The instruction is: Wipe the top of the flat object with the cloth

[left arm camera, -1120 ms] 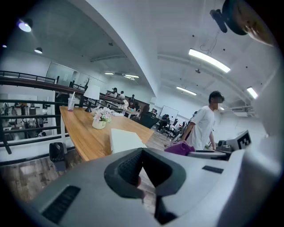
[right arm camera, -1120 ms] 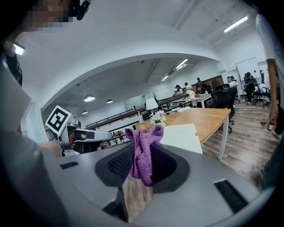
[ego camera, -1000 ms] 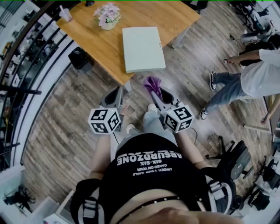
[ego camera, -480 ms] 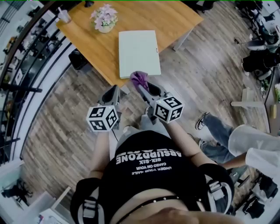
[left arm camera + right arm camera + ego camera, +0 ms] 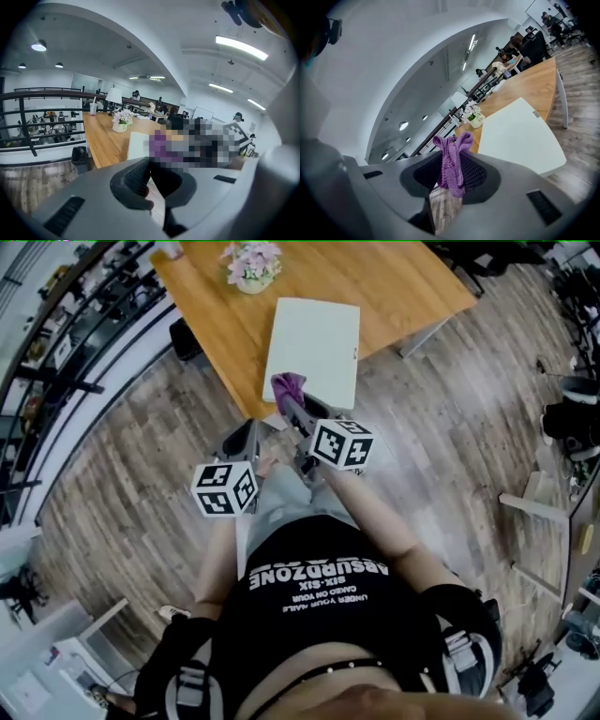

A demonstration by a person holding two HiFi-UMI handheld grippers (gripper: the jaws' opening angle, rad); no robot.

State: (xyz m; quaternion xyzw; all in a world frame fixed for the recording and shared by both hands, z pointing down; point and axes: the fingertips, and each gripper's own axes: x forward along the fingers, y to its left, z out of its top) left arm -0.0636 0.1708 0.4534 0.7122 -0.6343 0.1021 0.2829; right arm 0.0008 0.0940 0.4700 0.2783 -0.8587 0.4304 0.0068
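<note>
Flat white object (image 5: pixel 314 343) lies on the wooden table (image 5: pixel 412 282), close to the table edge that is nearest to the person, and a pot of flowers (image 5: pixel 251 266) stands farther back on the same table. The right gripper (image 5: pixel 292 407) is clamped on a purple knitted cloth (image 5: pixel 288 386); the cloth stands up from between its jaws and also hangs a little below them. Seen from above, the cloth is at the near corner of the white top, but I cannot tell if it touches it. The left gripper (image 5: pixel 246 435) hangs low in front of the person, off the table, its jaws a little apart with nothing between them. I judge that the wiping has not begun: the cloth is in the gripper and at the object, and the whole top is left to wipe
</note>
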